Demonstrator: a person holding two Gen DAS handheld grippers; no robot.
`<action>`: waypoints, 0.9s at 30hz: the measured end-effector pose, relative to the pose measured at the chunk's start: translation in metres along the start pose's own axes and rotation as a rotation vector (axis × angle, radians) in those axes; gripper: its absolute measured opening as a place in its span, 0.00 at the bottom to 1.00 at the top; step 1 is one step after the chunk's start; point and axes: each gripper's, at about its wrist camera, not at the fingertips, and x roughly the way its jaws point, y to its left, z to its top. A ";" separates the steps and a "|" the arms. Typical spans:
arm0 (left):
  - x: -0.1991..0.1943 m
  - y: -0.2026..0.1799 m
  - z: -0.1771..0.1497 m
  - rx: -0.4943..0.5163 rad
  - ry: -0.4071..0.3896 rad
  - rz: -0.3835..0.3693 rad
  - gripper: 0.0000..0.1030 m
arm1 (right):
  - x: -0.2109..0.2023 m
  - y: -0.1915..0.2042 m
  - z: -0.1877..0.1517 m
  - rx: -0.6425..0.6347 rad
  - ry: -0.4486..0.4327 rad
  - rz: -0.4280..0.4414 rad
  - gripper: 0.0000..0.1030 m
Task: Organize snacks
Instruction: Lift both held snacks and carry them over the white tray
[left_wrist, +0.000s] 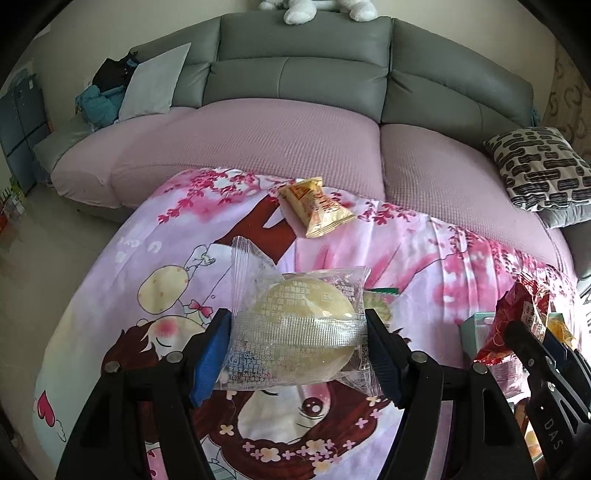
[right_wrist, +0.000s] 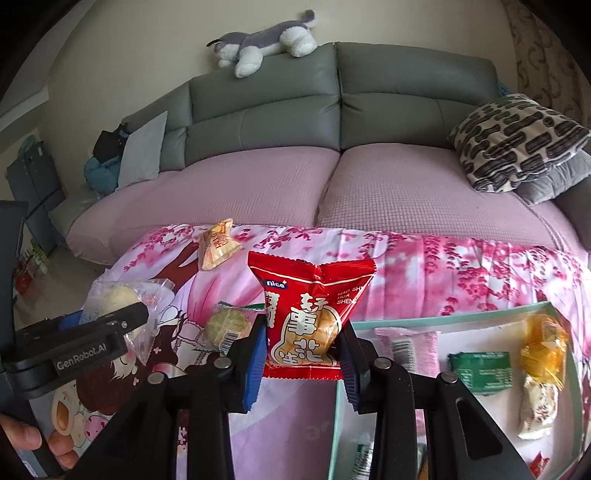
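Observation:
My left gripper is shut on a clear-wrapped round pastry, held above the pink cartoon cloth. My right gripper is shut on a red peanut snack bag, lifted over the cloth beside the box. A yellow-orange snack packet lies near the cloth's far edge, also seen as the packet. A green-wrapped round biscuit lies on the cloth left of the red bag. The left gripper with its pastry shows at left in the right wrist view.
A pale teal box at the right holds several snacks: a pink packet, a green packet, an orange-wrapped sweet. Behind the cloth stands a grey sofa with a patterned pillow. A person's fingers show at lower left.

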 end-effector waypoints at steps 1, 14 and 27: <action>-0.001 -0.003 0.000 0.005 -0.002 -0.008 0.70 | -0.002 -0.002 -0.001 0.005 -0.003 -0.004 0.37; -0.014 -0.068 -0.003 0.074 -0.009 -0.180 0.70 | -0.054 -0.087 -0.015 0.176 -0.062 -0.149 0.37; -0.035 -0.187 -0.035 0.343 -0.032 -0.309 0.70 | -0.106 -0.178 -0.026 0.365 -0.135 -0.289 0.37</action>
